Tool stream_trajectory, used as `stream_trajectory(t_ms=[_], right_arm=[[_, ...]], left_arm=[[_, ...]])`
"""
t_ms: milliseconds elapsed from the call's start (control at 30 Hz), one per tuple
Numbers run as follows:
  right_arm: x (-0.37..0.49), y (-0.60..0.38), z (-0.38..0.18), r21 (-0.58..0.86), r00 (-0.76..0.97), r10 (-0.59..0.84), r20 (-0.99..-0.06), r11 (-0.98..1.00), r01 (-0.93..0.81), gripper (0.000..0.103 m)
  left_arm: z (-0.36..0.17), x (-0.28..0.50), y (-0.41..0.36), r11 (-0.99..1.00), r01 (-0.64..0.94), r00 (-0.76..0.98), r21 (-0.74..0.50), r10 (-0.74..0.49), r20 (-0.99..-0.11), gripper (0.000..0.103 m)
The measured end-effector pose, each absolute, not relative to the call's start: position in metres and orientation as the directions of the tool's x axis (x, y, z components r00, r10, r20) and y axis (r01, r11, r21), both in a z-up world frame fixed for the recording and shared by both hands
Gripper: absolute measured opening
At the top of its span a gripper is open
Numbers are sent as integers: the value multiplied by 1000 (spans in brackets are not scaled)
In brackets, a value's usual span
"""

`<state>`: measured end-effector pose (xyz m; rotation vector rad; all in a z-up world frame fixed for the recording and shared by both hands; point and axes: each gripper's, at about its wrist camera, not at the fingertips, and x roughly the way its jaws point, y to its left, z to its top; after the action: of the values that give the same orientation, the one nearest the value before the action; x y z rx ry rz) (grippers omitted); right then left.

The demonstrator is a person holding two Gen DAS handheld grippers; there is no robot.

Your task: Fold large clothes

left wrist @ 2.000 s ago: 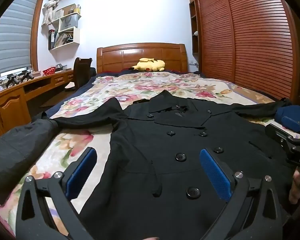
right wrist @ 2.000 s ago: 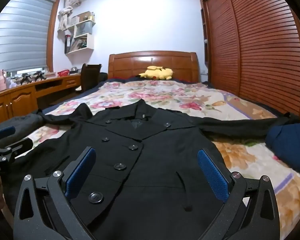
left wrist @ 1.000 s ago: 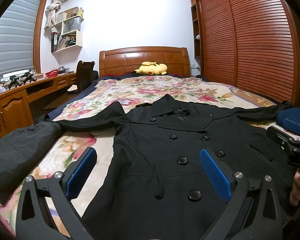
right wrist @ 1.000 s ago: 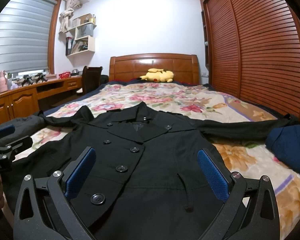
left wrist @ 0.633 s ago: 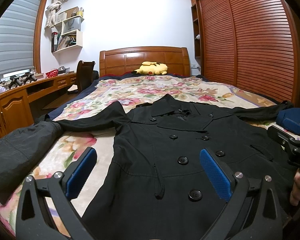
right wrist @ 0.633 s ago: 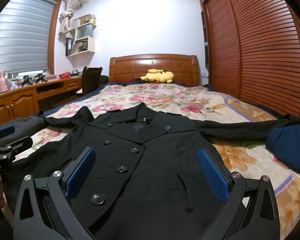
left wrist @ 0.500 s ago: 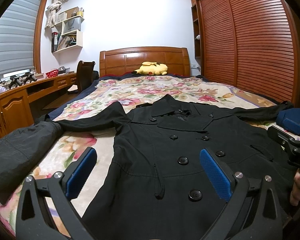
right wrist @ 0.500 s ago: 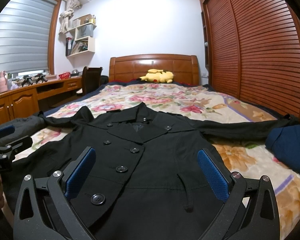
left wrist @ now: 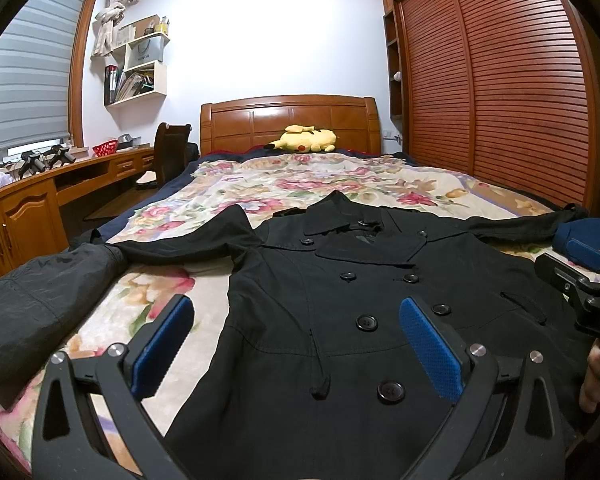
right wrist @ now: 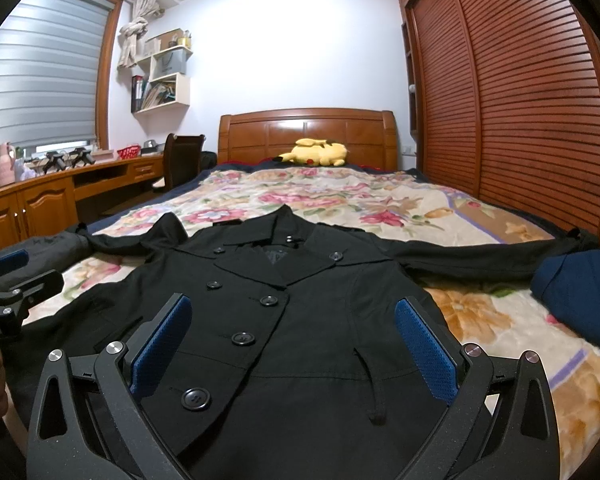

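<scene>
A black double-breasted coat (left wrist: 352, 312) (right wrist: 300, 312) lies flat and face up on the floral bedspread (left wrist: 300, 184), collar toward the headboard, both sleeves spread out sideways. My left gripper (left wrist: 296, 344) hovers open above the coat's lower left part, nothing between its blue pads. My right gripper (right wrist: 292, 340) is open too, above the coat's lower right part. Each gripper shows at the edge of the other's view: the right gripper (left wrist: 580, 272) with a hand below it, and the left gripper (right wrist: 8, 280).
A folded dark blue garment (right wrist: 580, 292) lies on the bed at the right, a dark grey padded garment (left wrist: 40, 296) at the left edge. A yellow plush toy (left wrist: 304, 140) rests by the headboard. A wooden desk (left wrist: 20, 208) and chair stand left, a slatted wardrobe (left wrist: 500, 100) right.
Both views tilted up slightly between two and one second ago; since then neither gripper nor the coat has visibly moved.
</scene>
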<state>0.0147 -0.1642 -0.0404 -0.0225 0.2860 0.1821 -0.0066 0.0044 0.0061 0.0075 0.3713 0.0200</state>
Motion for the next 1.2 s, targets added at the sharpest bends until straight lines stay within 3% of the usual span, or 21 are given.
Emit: stream_trajectory(t_ms=[1200], right_arm=[[17,-168,-45,6,942,179,-283,983,-185,103]], left_arm=[[8,-5,5,1000,-15,930,18,21,-368,103]])
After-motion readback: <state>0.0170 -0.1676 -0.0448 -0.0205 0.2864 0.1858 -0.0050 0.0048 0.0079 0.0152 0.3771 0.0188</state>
